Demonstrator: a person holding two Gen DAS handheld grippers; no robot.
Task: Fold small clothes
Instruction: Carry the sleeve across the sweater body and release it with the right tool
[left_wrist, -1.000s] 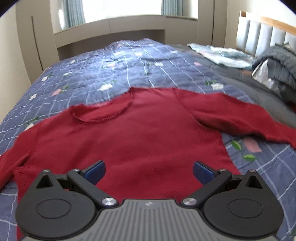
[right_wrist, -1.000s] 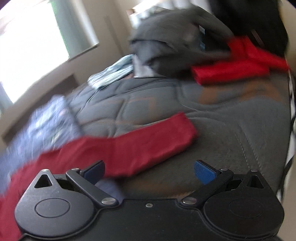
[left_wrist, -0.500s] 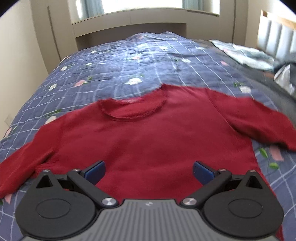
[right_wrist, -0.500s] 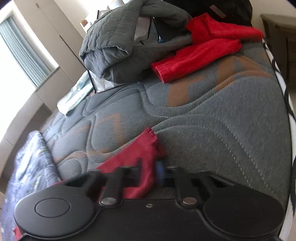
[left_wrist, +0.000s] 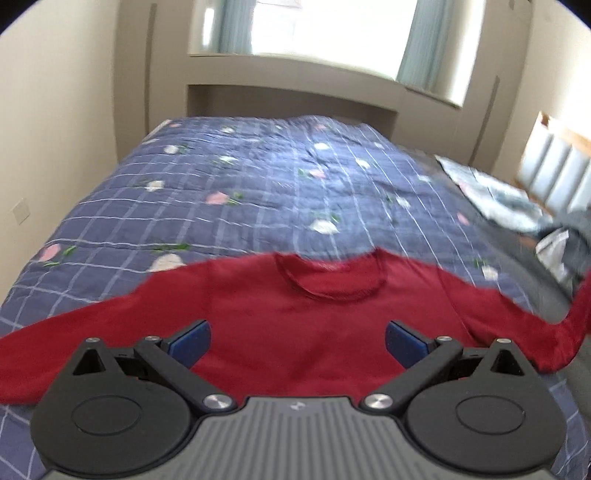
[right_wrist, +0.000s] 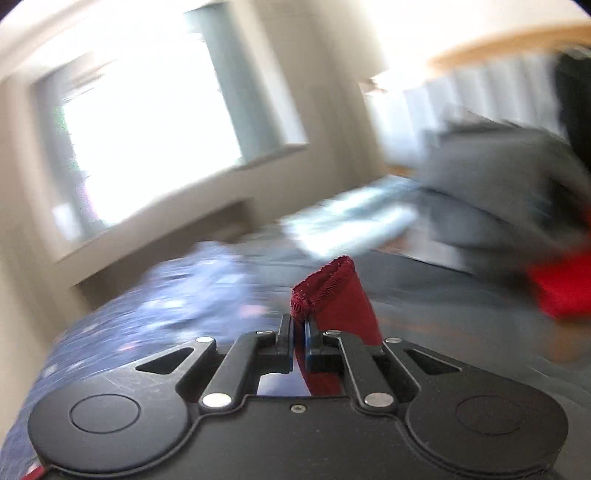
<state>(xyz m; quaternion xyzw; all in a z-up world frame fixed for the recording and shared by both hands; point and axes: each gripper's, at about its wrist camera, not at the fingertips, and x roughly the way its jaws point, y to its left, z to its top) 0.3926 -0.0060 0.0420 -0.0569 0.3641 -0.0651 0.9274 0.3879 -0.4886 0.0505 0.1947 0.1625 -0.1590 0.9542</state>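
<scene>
on the blue checked quilt (left_wrist: 258, 192) the red sweater (left_wrist: 314, 325) lies flat, one sleeve cuff (right_wrist: 328, 291) now lifted, pinched in the right gripper (right_wrist: 299, 347), whose jaws were spread a second ago. the left gripper (left_wrist: 295, 341) hovers spread and empty; folding the sleeve inward likely follows.

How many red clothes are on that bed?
2. A dark red sweater lies spread on the blue quilt, its sleeve cuff pinched in the right gripper. A brighter red garment, blurred, lies by the grey bedding; more may be hidden.
</scene>
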